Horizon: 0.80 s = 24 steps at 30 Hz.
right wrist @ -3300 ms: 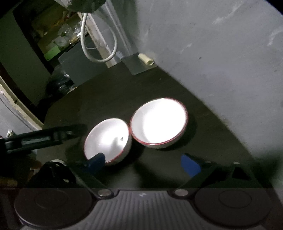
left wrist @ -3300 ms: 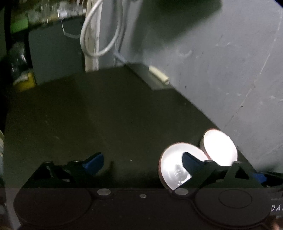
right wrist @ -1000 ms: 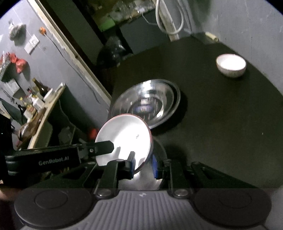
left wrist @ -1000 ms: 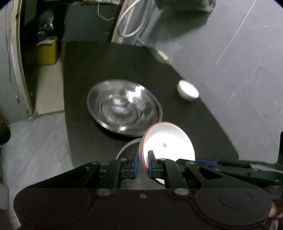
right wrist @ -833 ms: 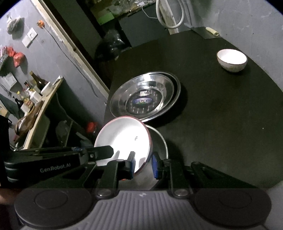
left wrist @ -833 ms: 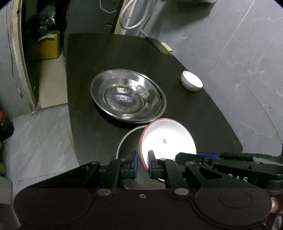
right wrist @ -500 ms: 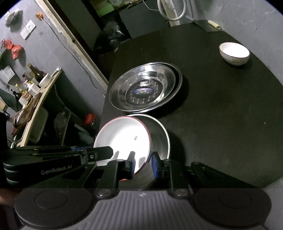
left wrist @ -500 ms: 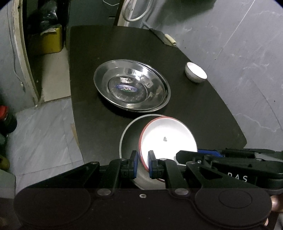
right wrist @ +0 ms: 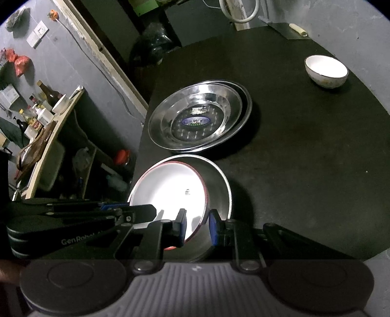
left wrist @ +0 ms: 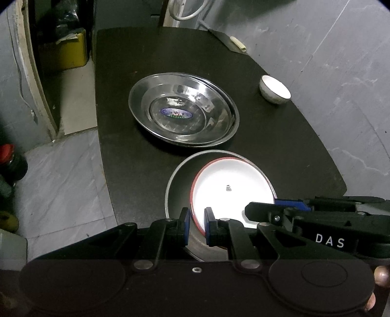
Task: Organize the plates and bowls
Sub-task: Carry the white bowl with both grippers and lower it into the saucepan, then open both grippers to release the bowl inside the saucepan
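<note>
A white bowl with a red rim point(left wrist: 231, 187) point(right wrist: 170, 192) sits inside a steel bowl point(left wrist: 178, 178) point(right wrist: 219, 187) at the near edge of the black table point(left wrist: 280, 146). My left gripper point(left wrist: 195, 220) is shut on the white bowl's near left rim. My right gripper point(right wrist: 197, 225) straddles its right rim with the jaws slightly apart. Stacked steel plates point(left wrist: 182, 109) point(right wrist: 199, 119) lie mid-table. A small white bowl point(left wrist: 275, 92) point(right wrist: 326, 70) stands at the far right.
A grey wall runs along the table's right side. A white hose point(left wrist: 185, 9) hangs at the far end. The floor drops off left of the table point(left wrist: 61, 170). A shelf with bottles point(right wrist: 41, 107) stands to the left.
Both grippers carried the white bowl back and lowered it into the steel bowl. The right gripper's jaws have opened a little off the rim.
</note>
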Each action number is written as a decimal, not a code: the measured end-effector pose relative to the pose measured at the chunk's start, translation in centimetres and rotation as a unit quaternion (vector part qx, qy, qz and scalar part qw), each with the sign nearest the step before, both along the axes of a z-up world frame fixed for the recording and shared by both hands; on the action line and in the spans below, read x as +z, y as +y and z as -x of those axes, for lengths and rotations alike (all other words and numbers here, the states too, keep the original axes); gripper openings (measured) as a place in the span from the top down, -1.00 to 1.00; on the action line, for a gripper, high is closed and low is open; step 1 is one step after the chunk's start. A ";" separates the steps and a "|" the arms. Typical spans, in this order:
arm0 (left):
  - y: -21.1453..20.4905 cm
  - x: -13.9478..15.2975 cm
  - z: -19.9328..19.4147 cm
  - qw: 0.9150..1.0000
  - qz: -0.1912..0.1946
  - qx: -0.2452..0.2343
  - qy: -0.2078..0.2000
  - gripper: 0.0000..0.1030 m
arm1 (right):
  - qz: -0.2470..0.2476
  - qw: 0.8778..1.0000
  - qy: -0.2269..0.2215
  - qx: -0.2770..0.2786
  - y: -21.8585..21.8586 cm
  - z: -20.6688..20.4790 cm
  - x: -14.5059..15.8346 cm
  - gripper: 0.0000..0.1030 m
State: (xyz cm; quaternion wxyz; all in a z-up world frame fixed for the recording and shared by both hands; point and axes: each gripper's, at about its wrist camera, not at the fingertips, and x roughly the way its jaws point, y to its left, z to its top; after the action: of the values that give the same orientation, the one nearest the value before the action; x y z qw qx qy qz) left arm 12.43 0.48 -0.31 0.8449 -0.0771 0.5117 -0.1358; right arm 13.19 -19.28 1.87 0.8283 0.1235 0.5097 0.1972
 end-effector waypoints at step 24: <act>0.5 1.7 0.1 1.000 -0.014 0.007 -0.024 0.34 | 0.011 1.000 -0.011 0.006 0.2 -0.4 0.5 0.25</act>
State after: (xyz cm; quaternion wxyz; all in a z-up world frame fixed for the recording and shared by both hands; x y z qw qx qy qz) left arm 12.36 0.95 1.41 0.8587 -0.0653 0.4929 -0.1243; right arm 13.56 -19.08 2.40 0.8338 0.1090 0.5038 0.1978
